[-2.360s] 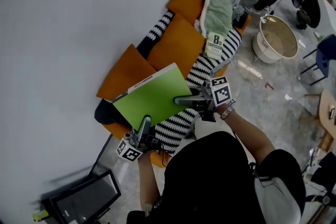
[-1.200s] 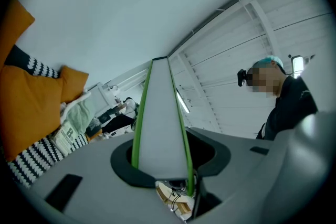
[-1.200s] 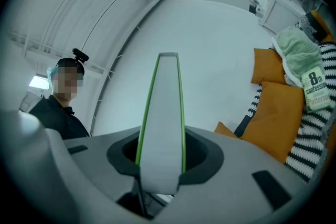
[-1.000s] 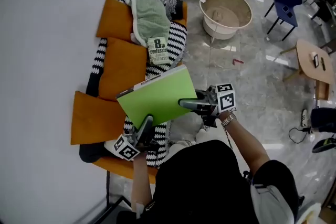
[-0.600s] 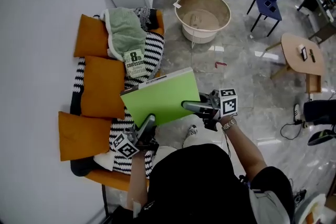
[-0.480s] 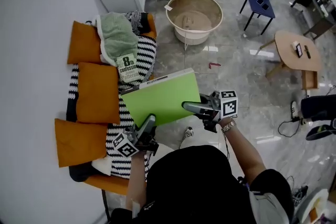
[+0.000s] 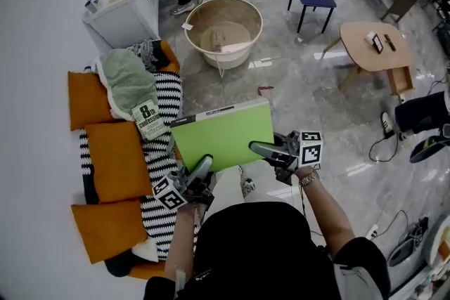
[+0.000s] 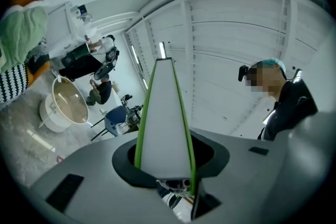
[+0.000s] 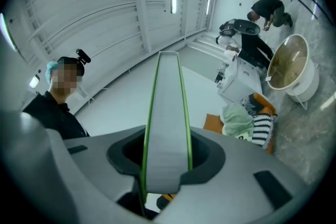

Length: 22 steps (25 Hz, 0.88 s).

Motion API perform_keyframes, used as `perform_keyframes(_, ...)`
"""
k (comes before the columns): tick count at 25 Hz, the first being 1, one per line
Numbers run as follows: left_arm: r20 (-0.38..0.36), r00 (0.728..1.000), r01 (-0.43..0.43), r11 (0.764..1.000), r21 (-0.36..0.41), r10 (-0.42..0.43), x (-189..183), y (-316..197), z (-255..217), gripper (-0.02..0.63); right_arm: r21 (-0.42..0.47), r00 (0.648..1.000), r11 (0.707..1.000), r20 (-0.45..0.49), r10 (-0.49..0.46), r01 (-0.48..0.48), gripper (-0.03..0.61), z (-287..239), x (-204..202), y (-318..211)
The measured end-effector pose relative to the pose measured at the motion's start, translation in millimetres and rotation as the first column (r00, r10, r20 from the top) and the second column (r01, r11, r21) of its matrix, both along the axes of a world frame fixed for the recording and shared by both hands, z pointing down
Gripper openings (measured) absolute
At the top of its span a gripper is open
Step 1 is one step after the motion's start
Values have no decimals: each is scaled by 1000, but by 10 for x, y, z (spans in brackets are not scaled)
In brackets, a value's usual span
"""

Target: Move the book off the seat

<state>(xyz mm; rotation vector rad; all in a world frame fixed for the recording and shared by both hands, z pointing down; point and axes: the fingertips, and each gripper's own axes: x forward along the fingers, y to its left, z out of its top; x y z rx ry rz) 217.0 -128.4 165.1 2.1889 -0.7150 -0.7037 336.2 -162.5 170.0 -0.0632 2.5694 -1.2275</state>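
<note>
Holds the green book (image 7: 223,133) level over the floor (image 7: 316,102) beside the striped seat (image 7: 163,158), left hand-held gripper (image 7: 204,164) and right hand-held gripper (image 7: 257,147) both clamped on its near edge.

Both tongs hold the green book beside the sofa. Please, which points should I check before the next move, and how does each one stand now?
1. Left tongs clamped on the green book: ok, its edge sits between the jaws.
2. Right tongs clamped on the book: ok, the opposite edge sits between the jaws.
3. Book off the seat: ok, it is held up and mostly over the floor; its left corner is near the striped blanket.
4. Floor ahead free: ok near the book; the basin stands farther off.
5. Gap to the small book on the seat: cannot tell.
</note>
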Motion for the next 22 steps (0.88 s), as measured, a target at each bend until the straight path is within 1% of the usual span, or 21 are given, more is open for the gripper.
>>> perform_keyframes(3, -6, 998, -61, 998, -4, 61, 199, -342, 78, 138, 1, 995, 996, -54, 87, -87, 143, 97, 221, -275)
perform_keyframes(6, -42, 992, -117, 993, -14, 117, 320, -708, 144, 137, 8, 983, 986, -72, 169, -169, 144, 128, 373, -572)
perform_keyframes(9, -72, 985, -157, 987, -15, 156, 401, -1122, 173, 137, 7, 966, 971, -98, 238, -238, 151, 141, 500, -940)
perform_keyframes(12, -72, 978, -196, 980, -11, 195, 463, -1571, 157, 137, -14, 957, 962, -109, 269, -272, 156, 155, 590, -1351)
perform_keyframes(16, -64, 968, -244, 970, -17, 243, 409, -2080, 161, 137, -43, 948, 952, -114, 296, -303, 156, 151, 544, -1821)
perform_keyframes(19, -77, 957, -282, 959, -12, 280, 360, -2459, 165, 138, -39, 936, 941, -124, 329, -335, 153, 115, 496, -2145)
perform_keyframes(22, -76, 946, -318, 948, -5, 316, 395, -2764, 137, 138, -37, 925, 930, -125, 360, -366, 150, 87, 530, -2397)
